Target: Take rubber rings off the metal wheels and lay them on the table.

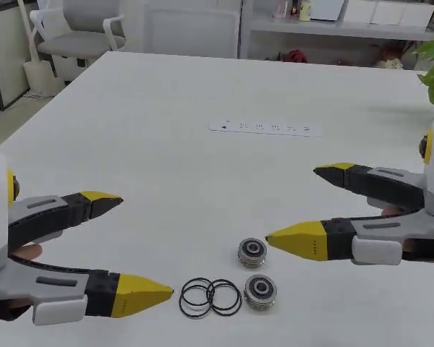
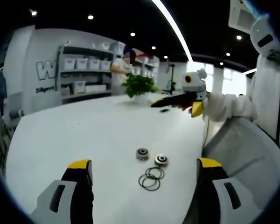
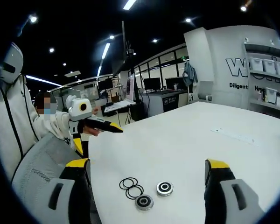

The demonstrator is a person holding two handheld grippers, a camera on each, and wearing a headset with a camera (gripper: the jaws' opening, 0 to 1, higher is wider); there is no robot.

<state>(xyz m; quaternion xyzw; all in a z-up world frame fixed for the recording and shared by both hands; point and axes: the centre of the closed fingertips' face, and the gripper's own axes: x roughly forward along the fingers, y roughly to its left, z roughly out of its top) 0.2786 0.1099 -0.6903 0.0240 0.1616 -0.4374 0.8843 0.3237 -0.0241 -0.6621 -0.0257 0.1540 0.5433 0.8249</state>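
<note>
two wheels (image 1: 252,251) (image 1: 260,288), three or maybe four overlapping rings (image 1: 210,296), one power strip (image 1: 266,129), and two grippers, the left gripper (image 1: 145,246) and right gripper (image 1: 293,204)

The left gripper (image 1: 145,246) and right gripper (image 1: 291,204) are fitted with black fingers (image 1: 54,215) tipped yellow; a white sleeve (image 2: 224,106) is worn.

Left gripper (image 1: 145,246) held low at left side, jaws spread wide, yellow tips pointed right, nothing gripped. Right gripper (image 1: 291,204) held opposite, jaws likewise spread wide, tips pointed left, nothing gripped. Grippers kept well apart. Fingers (image 1: 27,252) glimpsed beneath left gripper body. White sleeve (image 2: 226,105) seen behind right gripper.
</note>
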